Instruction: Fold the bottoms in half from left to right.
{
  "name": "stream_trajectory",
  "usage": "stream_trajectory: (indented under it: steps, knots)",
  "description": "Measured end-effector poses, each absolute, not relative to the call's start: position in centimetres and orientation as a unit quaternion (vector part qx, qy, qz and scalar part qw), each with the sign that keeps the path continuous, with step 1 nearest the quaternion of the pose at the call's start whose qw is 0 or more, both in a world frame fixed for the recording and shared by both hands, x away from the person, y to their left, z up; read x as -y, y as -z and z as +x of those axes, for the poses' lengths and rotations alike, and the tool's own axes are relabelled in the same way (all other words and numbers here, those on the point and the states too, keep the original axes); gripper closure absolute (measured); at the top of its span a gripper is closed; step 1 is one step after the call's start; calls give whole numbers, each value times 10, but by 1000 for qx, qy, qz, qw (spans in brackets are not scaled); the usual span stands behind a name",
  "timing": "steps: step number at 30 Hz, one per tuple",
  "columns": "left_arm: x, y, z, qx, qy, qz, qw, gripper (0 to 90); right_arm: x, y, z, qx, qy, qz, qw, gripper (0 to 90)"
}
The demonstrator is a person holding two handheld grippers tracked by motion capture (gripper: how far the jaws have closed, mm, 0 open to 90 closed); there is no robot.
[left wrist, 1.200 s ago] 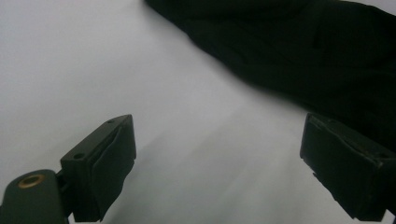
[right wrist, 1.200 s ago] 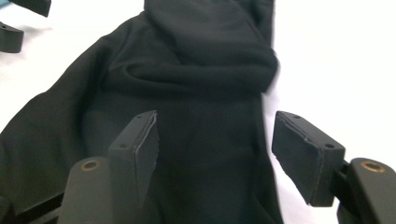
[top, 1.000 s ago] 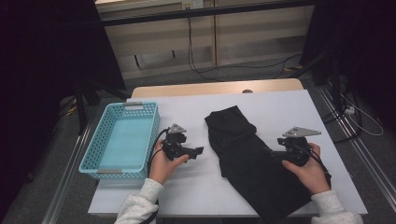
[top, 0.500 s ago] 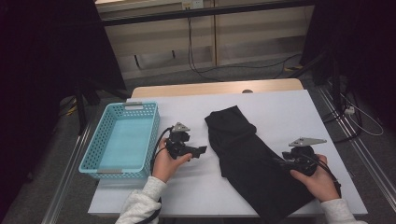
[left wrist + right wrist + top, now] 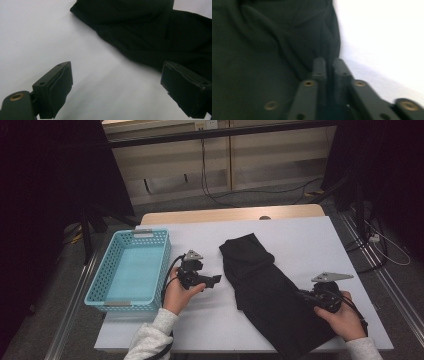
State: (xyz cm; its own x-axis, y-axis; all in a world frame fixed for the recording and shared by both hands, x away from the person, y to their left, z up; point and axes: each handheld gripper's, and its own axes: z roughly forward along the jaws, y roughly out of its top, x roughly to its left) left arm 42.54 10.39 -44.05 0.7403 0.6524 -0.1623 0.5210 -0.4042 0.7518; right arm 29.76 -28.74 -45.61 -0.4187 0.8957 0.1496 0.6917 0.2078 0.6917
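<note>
A black garment (image 5: pixel 272 292), folded into a long strip, lies on the white bench (image 5: pixel 305 237), running from near the bench's middle down toward the near right corner. Its fabric is creased and bunched at the near right edge, where the right claw (image 5: pixel 306 296) pinches a fold of it; in the right gripper view the two black jaws stand pressed together on the cloth (image 5: pixel 274 50), with the bare bench just to their right (that picture is somewhat blurred). The person's right hand (image 5: pixel 342 317) holds this claw from the near edge of the bench.

The left claw (image 5: pixel 214 281) sits just left of the garment, apart from it, with its jaws spread wide and nothing between them; in the left gripper view the garment's edge (image 5: pixel 140 32) lies ahead of the gaping jaws. The left hand (image 5: pixel 179 292) grips it.

Farther left stands a light blue plastic basket (image 5: pixel 102 280), beside the left hand
</note>
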Motion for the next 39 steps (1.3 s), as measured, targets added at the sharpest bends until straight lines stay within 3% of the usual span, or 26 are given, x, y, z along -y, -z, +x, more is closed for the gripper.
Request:
stream_trajectory:
  steps: [24, 26, 29, 33, 39]
  knots:
    - [-83, 439, 438, -342, -89, 837, 417, 101, 313, 451, 311, -761, -336, 523, 188, 881]
    - [-79, 442, 442, -344, -90, 836, 418, 104, 311, 450, 311, -761, -337, 521, 189, 832]
    - [-75, 444, 449, -347, -91, 836, 416, 104, 309, 448, 311, -755, -347, 522, 194, 668]
    - [-67, 448, 460, -357, -93, 831, 416, 103, 304, 445, 311, -754, -356, 514, 202, 550]
    - [-55, 454, 472, -367, -95, 829, 411, 126, 299, 443, 310, -748, -361, 514, 214, 458]
